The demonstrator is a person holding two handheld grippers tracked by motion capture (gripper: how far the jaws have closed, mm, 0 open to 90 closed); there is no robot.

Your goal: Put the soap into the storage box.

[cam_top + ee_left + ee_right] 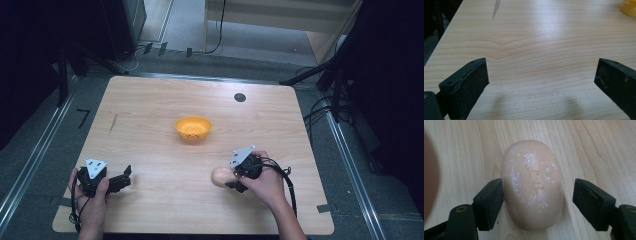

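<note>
Peach-tan object: smooth rounded oval lump, matte peach-tan, egg/potato shaped point(532, 185), white speckles and small dents on top; lying on its long side on my pale wood-grain bench point(165, 100), near the front edge on my right.
Right hand-held gripper point(537, 195): straddling the lump's near half, not clenched yet; left pad touching or just about touching its flank, right pad clearly off it with a gap of bench showing. Nothing gripped.
Left hand-held gripper point(541, 77): released, jaws wide, bare bench between them, parked at my front left.
Weight guess: light to moderate; one gripper should carry it.
Stiffness guess: looks firm, dents hint at a slightly yielding skin; can't tell for sure.
Slip risk: curved smooth sides, pads could ride off toward the narrow end.
Where to hold: across the widest middle, pads flat on opposite flanks, centred first.
Likely target: small orange plastic bowl point(193, 128), mid-bench, well apart from the lump.
</note>
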